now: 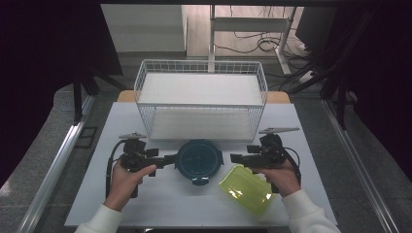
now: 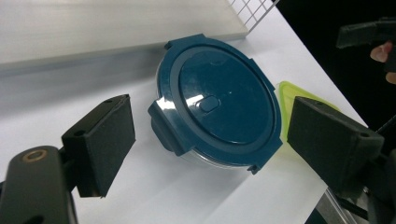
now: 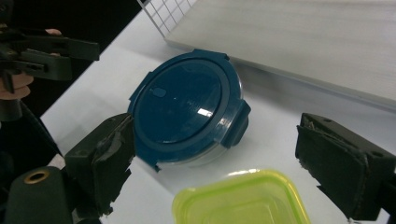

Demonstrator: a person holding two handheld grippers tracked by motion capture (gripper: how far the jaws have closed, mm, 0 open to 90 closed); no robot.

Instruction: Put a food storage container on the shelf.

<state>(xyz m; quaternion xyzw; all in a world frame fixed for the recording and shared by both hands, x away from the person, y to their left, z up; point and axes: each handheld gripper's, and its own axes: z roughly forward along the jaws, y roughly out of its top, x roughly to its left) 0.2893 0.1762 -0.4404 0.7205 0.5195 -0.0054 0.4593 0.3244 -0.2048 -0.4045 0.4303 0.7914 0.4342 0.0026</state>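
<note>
Round blue container (image 1: pixel 199 160) is what both tools are after, sitting lid-on near the middle of the white table (image 1: pixel 160 204), just in front of the wire rack.

Biggest first: the white wire rack (image 1: pixel 201 99) at the far side has two shelves, and both look bare. Next down, the round blue container has a clear body, but I can't tell whether anything is inside, since the lid covers it. Its four clip tabs look folded down. To its right and nearer sits a square yellow-green container (image 1: pixel 245 189), lid on too, contents hidden.

Left gripper (image 1: pixel 171 158) is at the round one's left edge with its jaws spread wide, nothing clamped. Right gripper (image 1: pixel 235 158) is just off the right side, jaws apart too and empty.

Looks to me like the approach step, flanking it from both sides. Next move probably needs one tool to steady the body while the other gets a pad on a clip tab, or both squeeze in to lift it toward a shelf.
</note>
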